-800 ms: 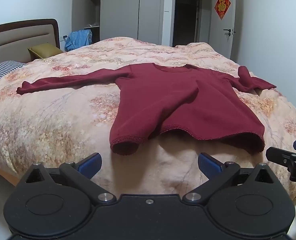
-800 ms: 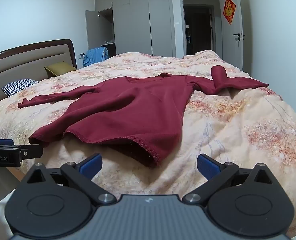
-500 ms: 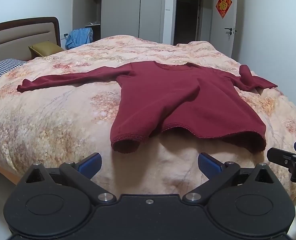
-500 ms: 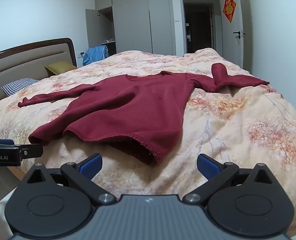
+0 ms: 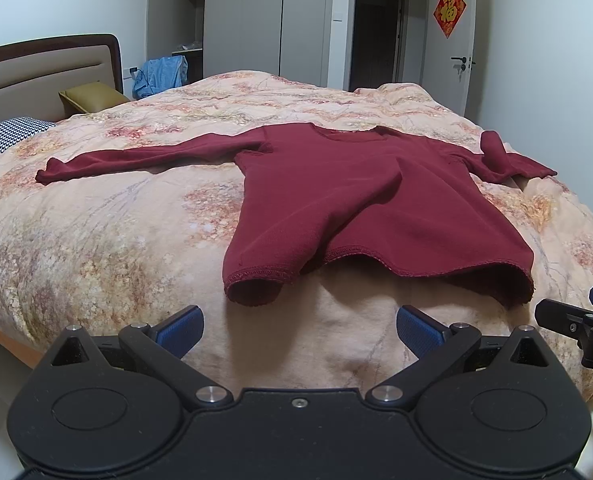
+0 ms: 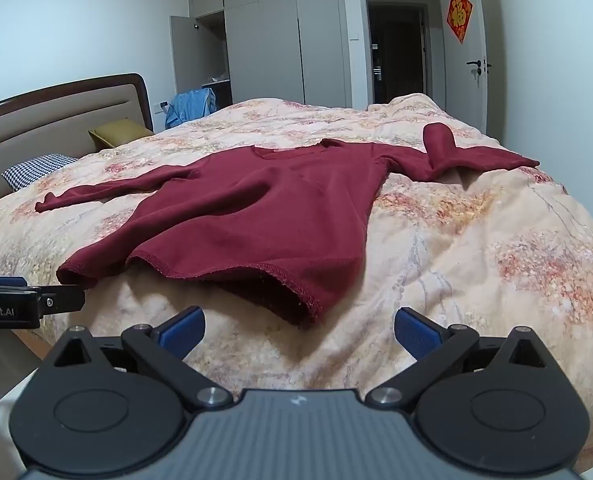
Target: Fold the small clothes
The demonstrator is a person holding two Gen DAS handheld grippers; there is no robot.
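Note:
A dark red long-sleeved sweater (image 5: 360, 196) lies spread on the bed, hem toward me, collar away; it also shows in the right wrist view (image 6: 264, 216). Its left sleeve (image 5: 144, 158) stretches out flat to the left. Its right sleeve (image 6: 452, 156) is bent back on itself at the right. The hem is rumpled and lifted at both corners. My left gripper (image 5: 299, 326) is open and empty, just short of the hem's left corner. My right gripper (image 6: 298, 326) is open and empty, just short of the hem's right corner.
The bed has a floral peach quilt (image 5: 96, 240). A checked pillow (image 5: 4, 140) and an olive cushion (image 5: 92, 96) lie by the headboard (image 5: 36, 76) at left. Wardrobes, a blue garment (image 5: 160, 76) and a dark doorway (image 5: 378, 40) stand behind the bed.
Both grippers have drifted slightly closer to the sweater's hem; both stay open. The sweater has not moved.

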